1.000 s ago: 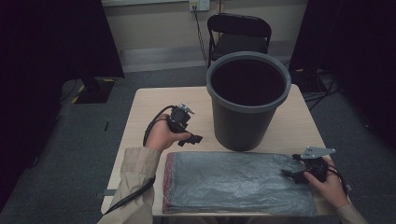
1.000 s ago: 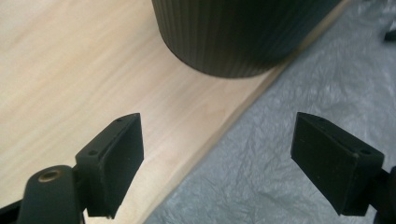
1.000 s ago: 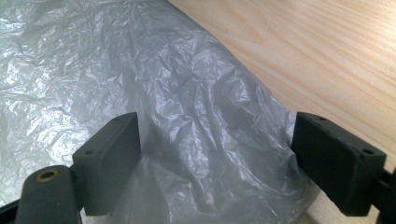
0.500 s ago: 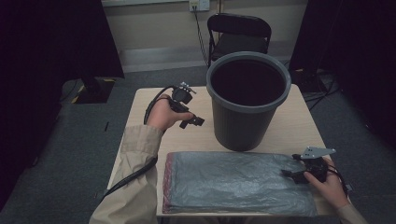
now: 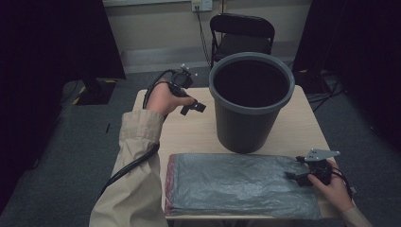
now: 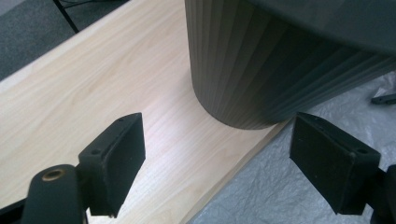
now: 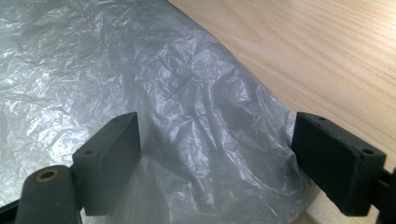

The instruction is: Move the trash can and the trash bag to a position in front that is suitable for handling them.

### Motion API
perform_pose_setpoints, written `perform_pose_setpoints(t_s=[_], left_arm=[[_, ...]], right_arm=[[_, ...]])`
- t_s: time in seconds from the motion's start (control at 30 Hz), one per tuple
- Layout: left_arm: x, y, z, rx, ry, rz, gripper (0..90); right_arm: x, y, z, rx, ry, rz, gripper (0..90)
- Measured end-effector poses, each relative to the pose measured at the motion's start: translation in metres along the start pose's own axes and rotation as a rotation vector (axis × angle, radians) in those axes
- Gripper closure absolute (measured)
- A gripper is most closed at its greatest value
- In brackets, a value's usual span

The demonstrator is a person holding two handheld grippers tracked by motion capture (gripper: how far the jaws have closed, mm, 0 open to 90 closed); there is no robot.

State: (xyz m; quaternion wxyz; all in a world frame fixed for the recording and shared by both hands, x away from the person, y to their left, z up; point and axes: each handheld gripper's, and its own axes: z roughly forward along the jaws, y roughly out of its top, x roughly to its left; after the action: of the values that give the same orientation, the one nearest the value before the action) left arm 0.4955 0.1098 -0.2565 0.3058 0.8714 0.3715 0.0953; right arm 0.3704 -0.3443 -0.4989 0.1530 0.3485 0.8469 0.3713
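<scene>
Lifting away from the bag stack (image 5: pixel 236 184), the left gripper (image 5: pixel 191 108) had moved up beside the bin (image 5: pixel 250 101), jaws spread and empty. The right gripper (image 5: pixel 302 176), also spread wide, hovered over the stack's end in front of the bin, suggesting a bag would be picked next.

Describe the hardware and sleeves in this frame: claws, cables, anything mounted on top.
Both claws are black. The left claw has a black cable looping back along a beige sleeve. The right claw carries a grey three-cornered plate on top and a black cable by the wrist. Up close, each has two flat, rectangular black pads with small screw holes, plus a brass-coloured insert at lower left.
</scene>
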Motion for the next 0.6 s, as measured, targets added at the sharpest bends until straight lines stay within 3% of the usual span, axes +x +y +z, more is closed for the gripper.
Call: perform_pose_setpoints(t_s=[0.23,0.6], left_arm=[[-0.004,0.022,-0.012,0.004,0.031,0.009,18.4],[-0.008,0.05,-0.023,-0.037,0.042,-0.057,21.1]], right_arm=[[0.0,0.0,0.0,0.0,0.0,0.001,15.2],[0.0,0.0,0.0,0.0,0.0,0.001,15.1]])
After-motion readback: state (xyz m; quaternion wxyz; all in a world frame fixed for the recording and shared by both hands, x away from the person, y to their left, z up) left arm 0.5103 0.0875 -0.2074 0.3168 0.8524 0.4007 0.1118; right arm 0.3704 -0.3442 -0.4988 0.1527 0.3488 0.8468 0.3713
